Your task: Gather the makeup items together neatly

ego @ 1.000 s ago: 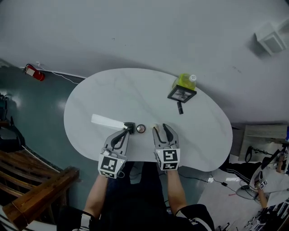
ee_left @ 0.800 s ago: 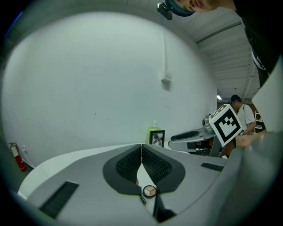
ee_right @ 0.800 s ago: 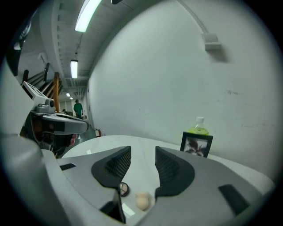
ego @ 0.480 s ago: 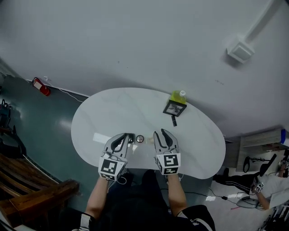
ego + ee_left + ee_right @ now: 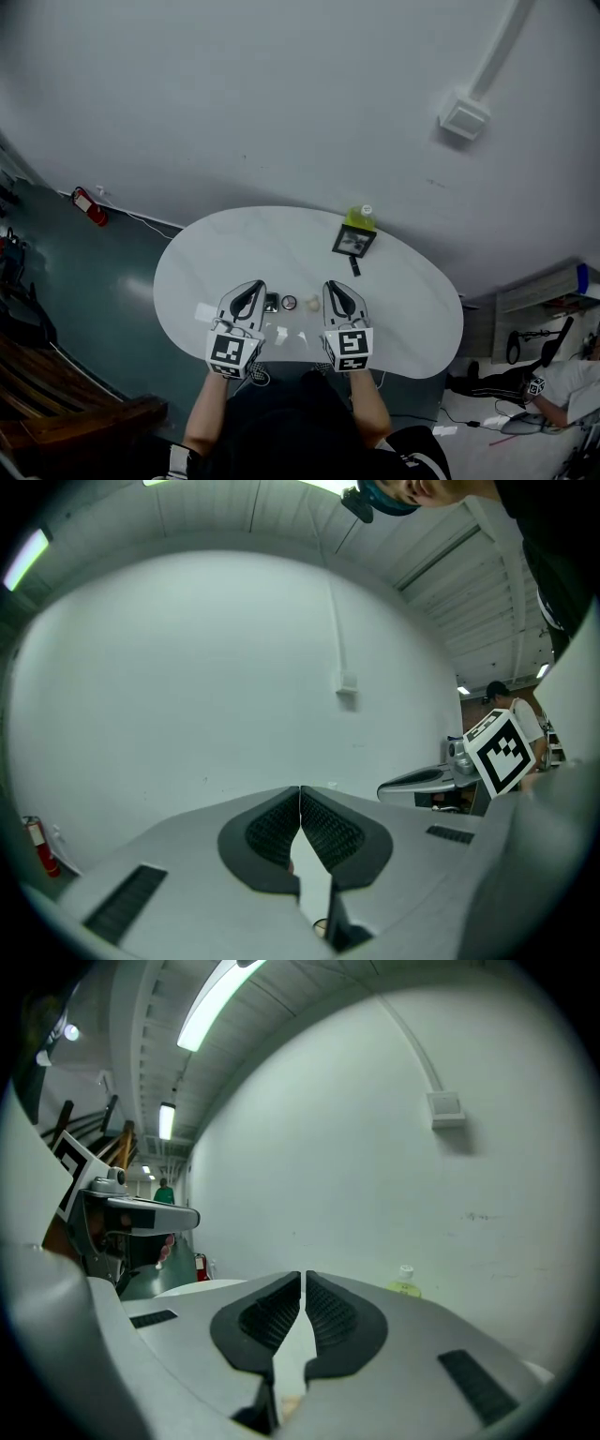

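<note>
On the white oval table [image 5: 412,309] a small square compact [image 5: 271,303], a round pot [image 5: 290,303] and a beige item [image 5: 312,303] lie in a row between my two grippers. A black-framed square palette [image 5: 352,241] and a black stick [image 5: 354,266] lie further back, by a yellow-green bottle [image 5: 356,217]. My left gripper [image 5: 248,298] [image 5: 300,794] is shut, its pads touching with nothing between them. My right gripper [image 5: 339,292] [image 5: 304,1279] is closing, its tips meeting on nothing. Both point up at the wall.
A white patch [image 5: 205,311] lies on the table left of the left gripper. A red fire extinguisher [image 5: 84,200] sits on the green floor at the left. A grey wall box [image 5: 464,117] hangs above. A seated person [image 5: 553,384] is at the lower right.
The head view has pulled back and tipped up, so the table looks smaller. Both grippers have drawn back toward the near edge, and the right gripper's jaws have closed.
</note>
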A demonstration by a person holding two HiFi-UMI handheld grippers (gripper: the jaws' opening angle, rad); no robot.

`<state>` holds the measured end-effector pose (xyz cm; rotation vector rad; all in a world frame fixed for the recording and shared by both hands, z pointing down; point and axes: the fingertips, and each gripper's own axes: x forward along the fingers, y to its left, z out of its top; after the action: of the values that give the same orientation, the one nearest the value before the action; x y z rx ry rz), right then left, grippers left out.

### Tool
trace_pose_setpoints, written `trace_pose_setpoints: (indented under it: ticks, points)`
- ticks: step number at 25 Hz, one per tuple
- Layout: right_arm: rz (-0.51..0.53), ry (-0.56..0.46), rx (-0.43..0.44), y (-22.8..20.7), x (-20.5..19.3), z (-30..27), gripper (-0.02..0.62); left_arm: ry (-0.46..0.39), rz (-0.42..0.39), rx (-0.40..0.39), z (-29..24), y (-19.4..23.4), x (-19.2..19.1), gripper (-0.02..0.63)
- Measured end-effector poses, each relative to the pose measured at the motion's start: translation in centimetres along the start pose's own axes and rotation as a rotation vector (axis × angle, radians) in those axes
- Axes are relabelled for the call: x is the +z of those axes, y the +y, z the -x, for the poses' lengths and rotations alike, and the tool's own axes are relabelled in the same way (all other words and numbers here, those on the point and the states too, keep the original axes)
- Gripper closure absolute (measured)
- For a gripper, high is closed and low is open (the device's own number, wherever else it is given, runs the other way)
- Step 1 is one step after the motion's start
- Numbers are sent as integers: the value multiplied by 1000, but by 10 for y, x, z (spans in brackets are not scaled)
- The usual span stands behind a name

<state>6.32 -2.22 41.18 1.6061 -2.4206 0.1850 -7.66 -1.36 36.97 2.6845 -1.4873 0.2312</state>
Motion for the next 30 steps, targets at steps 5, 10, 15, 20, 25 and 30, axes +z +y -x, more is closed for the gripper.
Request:
trace_pose_setpoints:
  ticks: [5, 10, 15, 20, 25, 30]
  points:
    - [0, -2, -4, 2, 1, 11, 554, -9, 3, 3, 5, -2, 3, 586]
    - [6, -10, -4, 2, 6, 13, 554, -8, 4, 5, 5, -2, 3, 586]
    - [2, -15, -10, 0, 7, 14, 554, -11, -1, -14, 2, -7, 3, 586]
    - [-3, -19, -11, -2, 8, 16, 554, -15, -19, -20, 0, -12, 5, 586]
    - [-7, -13, -17, -4, 6, 18, 554, -17, -22, -29, -2, -16, 7, 586]
    - [-21, 5, -47, -17, -1, 22, 554, 0, -14, -52, -10, -22, 3, 586]
